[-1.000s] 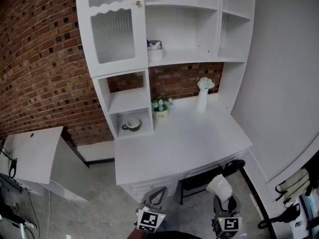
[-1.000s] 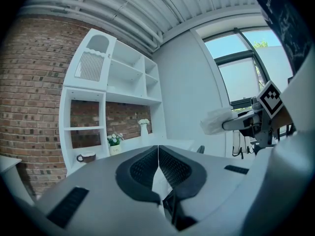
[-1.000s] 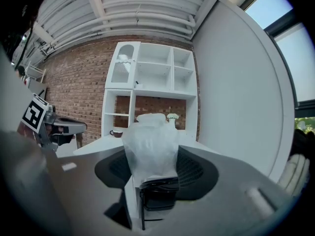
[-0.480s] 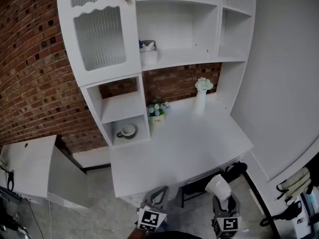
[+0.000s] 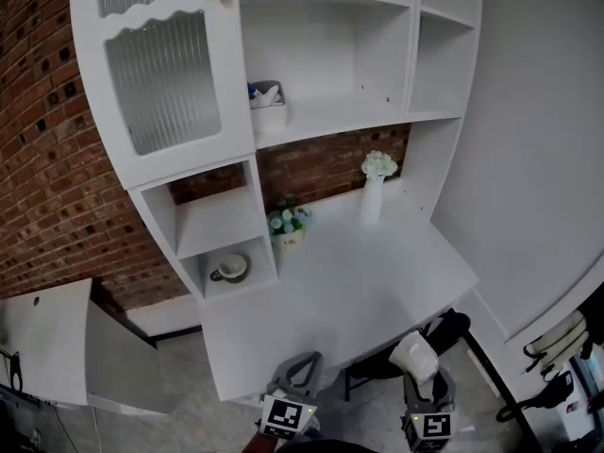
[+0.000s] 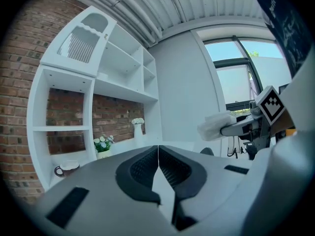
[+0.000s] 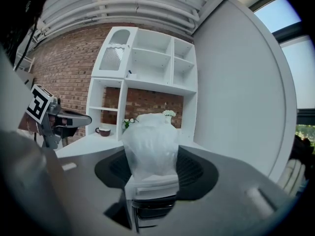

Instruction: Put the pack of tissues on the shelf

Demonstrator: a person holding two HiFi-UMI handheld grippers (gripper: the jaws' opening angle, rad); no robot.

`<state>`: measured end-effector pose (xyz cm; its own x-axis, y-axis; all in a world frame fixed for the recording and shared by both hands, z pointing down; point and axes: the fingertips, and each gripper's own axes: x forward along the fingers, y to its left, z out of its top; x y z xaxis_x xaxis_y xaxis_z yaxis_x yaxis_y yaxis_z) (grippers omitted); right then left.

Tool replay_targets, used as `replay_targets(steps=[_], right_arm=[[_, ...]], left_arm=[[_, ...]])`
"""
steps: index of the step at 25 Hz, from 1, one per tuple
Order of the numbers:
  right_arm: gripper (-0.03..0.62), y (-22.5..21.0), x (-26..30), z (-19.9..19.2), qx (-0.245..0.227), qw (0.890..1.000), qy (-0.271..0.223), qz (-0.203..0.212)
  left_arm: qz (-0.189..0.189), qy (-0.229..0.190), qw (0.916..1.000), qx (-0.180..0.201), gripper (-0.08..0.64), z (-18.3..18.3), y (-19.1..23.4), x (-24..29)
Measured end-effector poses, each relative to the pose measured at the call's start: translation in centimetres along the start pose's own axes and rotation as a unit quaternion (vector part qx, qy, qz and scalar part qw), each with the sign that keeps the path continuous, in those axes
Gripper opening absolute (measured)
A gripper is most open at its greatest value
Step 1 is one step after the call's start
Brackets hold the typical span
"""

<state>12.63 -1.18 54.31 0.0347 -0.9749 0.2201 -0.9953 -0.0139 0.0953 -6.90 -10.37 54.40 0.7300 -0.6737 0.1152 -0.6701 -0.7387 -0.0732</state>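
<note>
The pack of tissues point(image 5: 414, 353) is a white, soft plastic-wrapped bundle. My right gripper point(image 5: 421, 370) is shut on it, low in the head view, off the front right corner of the desk. In the right gripper view the pack point(image 7: 149, 144) stands upright between the jaws and hides part of the desk. My left gripper point(image 5: 303, 360) is shut and empty, its pads touching point(image 6: 158, 150), just off the desk's front edge. The white shelf unit point(image 5: 363, 113) rises behind the desk, with open bays at the upper right.
A white box point(image 5: 268, 108) sits on the middle shelf beside a ribbed glass door point(image 5: 160, 75). On the desk point(image 5: 349, 286) stand a vase of white flowers point(image 5: 374, 191) and a small plant point(image 5: 284, 226). A cup point(image 5: 228, 269) sits in the low cubby. A dark chair point(image 5: 445, 327) is under the desk.
The shelf unit and desk have shifted left and grown larger in the head view. Both grippers keep their places at the bottom edge, the tissues still held.
</note>
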Motion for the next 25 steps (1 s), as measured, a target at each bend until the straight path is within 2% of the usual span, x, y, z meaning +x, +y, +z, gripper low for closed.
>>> replay_targets(steps=[3,6,15,25], right_arm=[[0.23,0.3,0.9,0.1,0.001,1.0,0.001,-0.011],[0.23,0.6,1.6,0.0,0.003,1.0,0.001,-0.025],[0.23,0.8,2.7,0.4,0.011,0.998,-0.006,-0.062],[0.23,1.0,3.1,0.6,0.017,0.997,-0.009,-0.081]], left_arm=[[-0.019,-0.006,0.9998,-0.001,0.011,0.3,0.7,1.1],[-0.037,-0.005,0.9992,0.016,0.011,0.4,1.3,2.0],[-0.07,-0.01,0.9974,0.014,0.011,1.1,2.8,4.0],[-0.099,-0.015,0.9948,0.016,0.011,1.1,2.4,5.8]])
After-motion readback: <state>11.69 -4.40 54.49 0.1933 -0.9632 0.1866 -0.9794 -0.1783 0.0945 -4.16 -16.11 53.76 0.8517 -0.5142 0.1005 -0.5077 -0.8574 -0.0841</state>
